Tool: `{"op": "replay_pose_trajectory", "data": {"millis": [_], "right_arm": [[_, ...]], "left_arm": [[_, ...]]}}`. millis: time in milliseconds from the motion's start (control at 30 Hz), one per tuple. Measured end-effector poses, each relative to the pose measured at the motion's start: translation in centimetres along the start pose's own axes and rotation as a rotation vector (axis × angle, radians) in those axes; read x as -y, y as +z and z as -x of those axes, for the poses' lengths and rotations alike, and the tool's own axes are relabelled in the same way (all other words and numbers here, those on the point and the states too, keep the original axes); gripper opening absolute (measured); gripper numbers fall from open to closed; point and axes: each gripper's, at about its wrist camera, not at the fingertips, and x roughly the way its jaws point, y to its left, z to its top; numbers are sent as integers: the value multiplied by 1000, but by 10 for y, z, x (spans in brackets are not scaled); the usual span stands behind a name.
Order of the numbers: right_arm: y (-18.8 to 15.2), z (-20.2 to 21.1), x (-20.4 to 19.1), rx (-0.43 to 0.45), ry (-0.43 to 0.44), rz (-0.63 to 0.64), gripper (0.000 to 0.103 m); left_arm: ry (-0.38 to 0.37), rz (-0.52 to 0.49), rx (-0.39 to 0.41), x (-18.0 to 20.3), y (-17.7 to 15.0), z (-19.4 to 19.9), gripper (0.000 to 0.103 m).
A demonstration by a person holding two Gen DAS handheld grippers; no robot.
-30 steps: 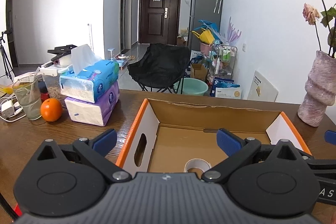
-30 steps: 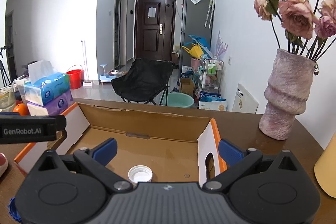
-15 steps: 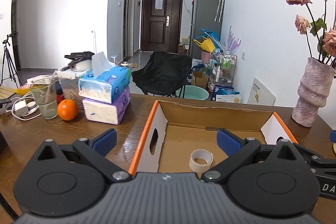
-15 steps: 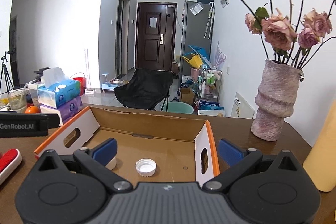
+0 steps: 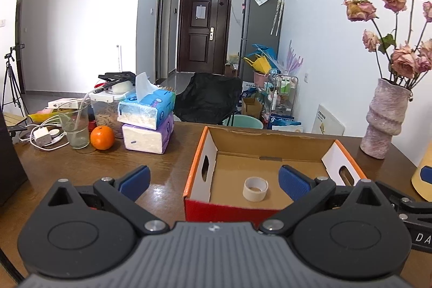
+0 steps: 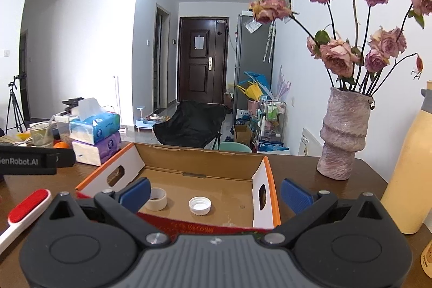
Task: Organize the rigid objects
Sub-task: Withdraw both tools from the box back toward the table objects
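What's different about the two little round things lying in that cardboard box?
The tape roll is an open beige ring, and it stands taller; the bottle cap is white, flatter and has a closed bottom. The tape roll lies left of the bottle cap. Both rest loose on the floor of the box, neither gripped.

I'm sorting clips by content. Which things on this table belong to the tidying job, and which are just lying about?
Job: cardboard box; tape roll and white bottle cap inside it.

Lying about: tissue packs, orange, glass, vase of dried roses, yellow bottle, red-and-white brush.
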Motion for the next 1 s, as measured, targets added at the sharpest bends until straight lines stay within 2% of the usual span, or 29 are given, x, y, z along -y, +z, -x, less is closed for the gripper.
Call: {"op": "replay_pose_trajectory", "data": {"millis": [467,1000], "right_arm": [[-27,61,-8,2,2,1,103],[-56,106,-34,-24,33,17,103]], "left_arm": [[-2,4,21,-22,-22,69,103],[28,29,2,-62,-55,123,103]]}}
